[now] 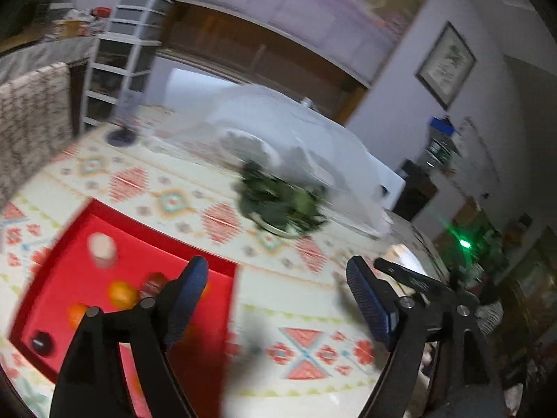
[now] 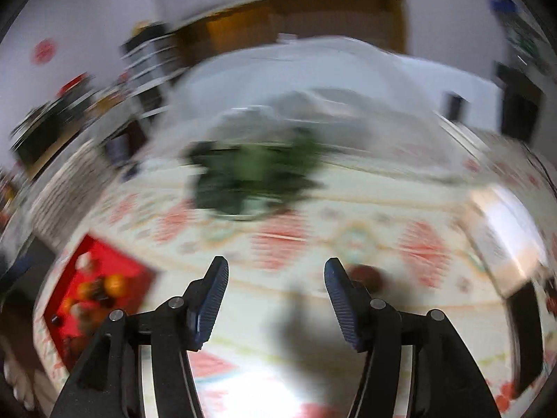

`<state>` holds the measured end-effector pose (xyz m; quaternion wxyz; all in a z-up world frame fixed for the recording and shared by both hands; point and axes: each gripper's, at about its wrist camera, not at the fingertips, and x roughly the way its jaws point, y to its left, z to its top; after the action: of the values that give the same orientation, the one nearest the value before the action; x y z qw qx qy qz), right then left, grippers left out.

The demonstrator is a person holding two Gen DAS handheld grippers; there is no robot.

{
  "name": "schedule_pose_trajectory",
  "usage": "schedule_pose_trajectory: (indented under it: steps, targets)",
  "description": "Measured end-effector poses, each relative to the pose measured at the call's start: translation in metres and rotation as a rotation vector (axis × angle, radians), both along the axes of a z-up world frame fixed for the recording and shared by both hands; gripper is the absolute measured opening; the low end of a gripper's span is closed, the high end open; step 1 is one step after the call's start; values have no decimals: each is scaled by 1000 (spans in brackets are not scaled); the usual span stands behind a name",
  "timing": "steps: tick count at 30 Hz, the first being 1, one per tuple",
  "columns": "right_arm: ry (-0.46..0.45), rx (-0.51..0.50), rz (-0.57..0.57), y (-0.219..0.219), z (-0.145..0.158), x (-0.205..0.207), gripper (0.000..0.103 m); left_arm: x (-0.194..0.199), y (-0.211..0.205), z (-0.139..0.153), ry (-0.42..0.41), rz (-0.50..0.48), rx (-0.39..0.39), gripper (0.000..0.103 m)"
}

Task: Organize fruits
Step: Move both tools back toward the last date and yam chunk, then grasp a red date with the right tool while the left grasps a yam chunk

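Observation:
A red tray (image 1: pixel 195 261) lies on the patterned tablecloth at the lower left of the left wrist view. It holds oranges (image 1: pixel 121 293), a pale round fruit (image 1: pixel 102 248), a dark red fruit (image 1: pixel 155 280) and a small black fruit (image 1: pixel 41 342). My left gripper (image 1: pixel 276 275) is open and empty, its left finger over the tray's right part. In the blurred right wrist view the tray (image 2: pixel 139 271) with several fruits (image 2: pixel 115 285) sits at far left. My right gripper (image 2: pixel 276 273) is open and empty above the cloth. A dark red fruit (image 2: pixel 369 276) lies just behind its right finger.
A bowl of dark green leaves (image 1: pixel 282 202) (image 2: pixel 250 177) stands mid-table. Behind it is a large clear plastic cover (image 1: pixel 285 132) (image 2: pixel 313 80). A shiny metal tray (image 2: pixel 504 230) (image 1: pixel 403 257) sits at the right. My right gripper's frame (image 1: pixel 424 285) shows beside my left one.

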<state>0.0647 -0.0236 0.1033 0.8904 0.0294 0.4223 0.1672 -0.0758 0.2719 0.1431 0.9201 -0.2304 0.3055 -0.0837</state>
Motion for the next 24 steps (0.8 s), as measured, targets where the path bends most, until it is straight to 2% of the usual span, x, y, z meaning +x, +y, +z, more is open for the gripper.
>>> schedule_pose_trajectory:
  steps: [4,8,16,18,21,24]
  targets:
    - [62,-14,-92,-44,-31,26,62,13,-39,-18,54,-65,-2,81]
    - [99,11,-111,-54,-56,45,62,24,-58,-33,103,-84,22,81]
    - [159,169,-44,-57,-85,71,62,41,-72,-47,147,-72,40,81]
    - [174,184,-18,-57,-85,67,54,44,-75,-50,153,-77,44,81]
    - [215,216,28,-61,-83,51,54,49,-79,-53,159,-79,45,81]
    - [195,200,70,-59,-76,36,54,54,-84,-57,164,-80,38,81]
